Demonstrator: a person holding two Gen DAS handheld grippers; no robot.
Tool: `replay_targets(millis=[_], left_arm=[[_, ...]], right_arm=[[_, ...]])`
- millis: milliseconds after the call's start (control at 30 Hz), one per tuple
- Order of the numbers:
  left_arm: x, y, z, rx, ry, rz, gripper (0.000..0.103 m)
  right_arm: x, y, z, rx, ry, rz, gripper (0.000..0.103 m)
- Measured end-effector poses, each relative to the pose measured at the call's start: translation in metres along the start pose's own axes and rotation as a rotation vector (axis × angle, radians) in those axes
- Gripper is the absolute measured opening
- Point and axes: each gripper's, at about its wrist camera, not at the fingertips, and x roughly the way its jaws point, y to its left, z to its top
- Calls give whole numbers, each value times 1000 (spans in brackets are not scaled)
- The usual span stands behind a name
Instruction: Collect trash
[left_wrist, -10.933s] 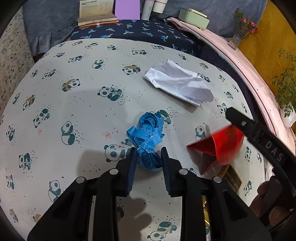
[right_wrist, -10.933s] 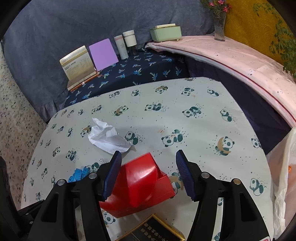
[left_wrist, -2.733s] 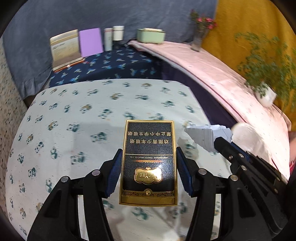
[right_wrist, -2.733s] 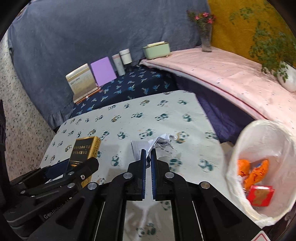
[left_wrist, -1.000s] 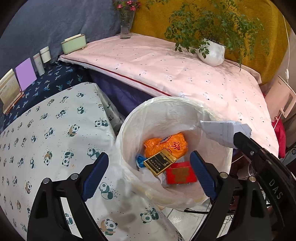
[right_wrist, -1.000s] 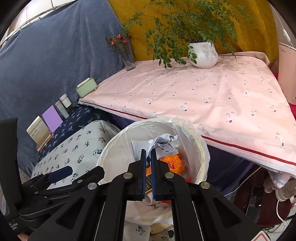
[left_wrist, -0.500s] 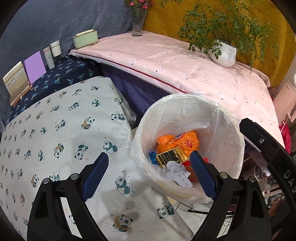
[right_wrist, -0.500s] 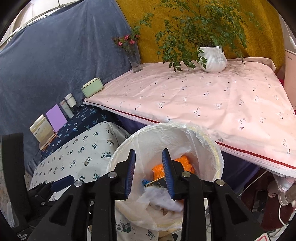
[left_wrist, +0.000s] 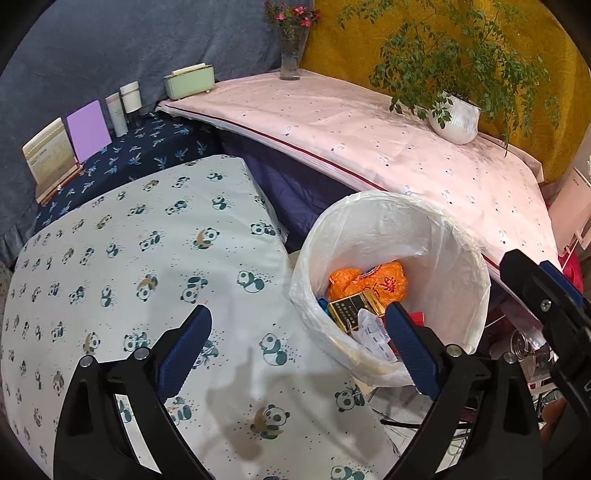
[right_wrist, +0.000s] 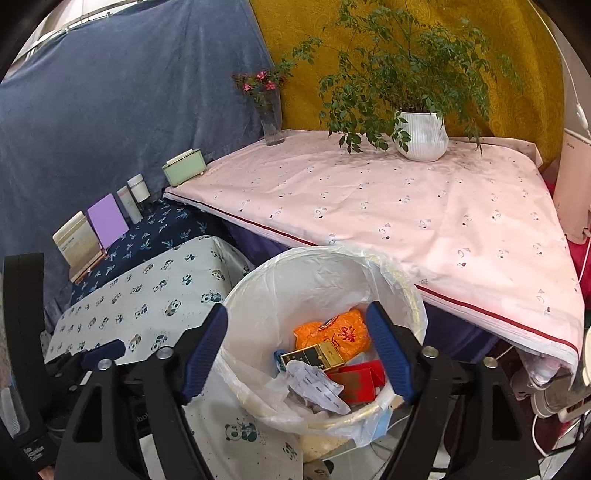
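Observation:
A bin lined with a white plastic bag (left_wrist: 458, 258) (right_wrist: 295, 273) stands beside the panda-print table (left_wrist: 129, 258). Inside lie an orange wrapper (right_wrist: 332, 332), a black-and-gold box (right_wrist: 314, 356), a red box (right_wrist: 354, 380) and crumpled white paper (right_wrist: 314, 384). My left gripper (left_wrist: 297, 343) is open and empty over the table's right edge, next to the bin. My right gripper (right_wrist: 295, 350) is open and empty above the bin's mouth. The right gripper's arm also shows at the right of the left wrist view (left_wrist: 546, 295).
A pink-covered table (right_wrist: 406, 206) with a potted plant (right_wrist: 421, 136) and a flower vase (right_wrist: 271, 118) stands behind the bin. A dark blue surface (left_wrist: 140, 155) holds a book, a purple card, bottles and a green box. Cables lie on the floor.
My right gripper opened and the crumpled paper fell into the bin; the jaws are wider than half a second ago. My left gripper, empty, drew back over the table.

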Motion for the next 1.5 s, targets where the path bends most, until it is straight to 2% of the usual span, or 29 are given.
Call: replay_targets(millis=[67,433,633,867,1033,1500], left_arm=[[-5,2,-3,-2,-6,5,91],[-25,13,-22,11,-22,45,93],[-30,17,-34,15,-17,53,93],[-34,19,-49,27,-8,71,94],[-35,20,-56,23,5,73,94],[-34,19,-69,14,30,90,94]], right_arm=[[-6,1,-1,-1,-3,-7,84],[-25,13,-16,-93,13,-57,85],[-29,17,-26,-124,49,-70,96],[-29,21,-40,-151,104,-62,96],[-32,22,-50,-161,108,-35,96],[-36,21,-59,-193,96,-78,96]])
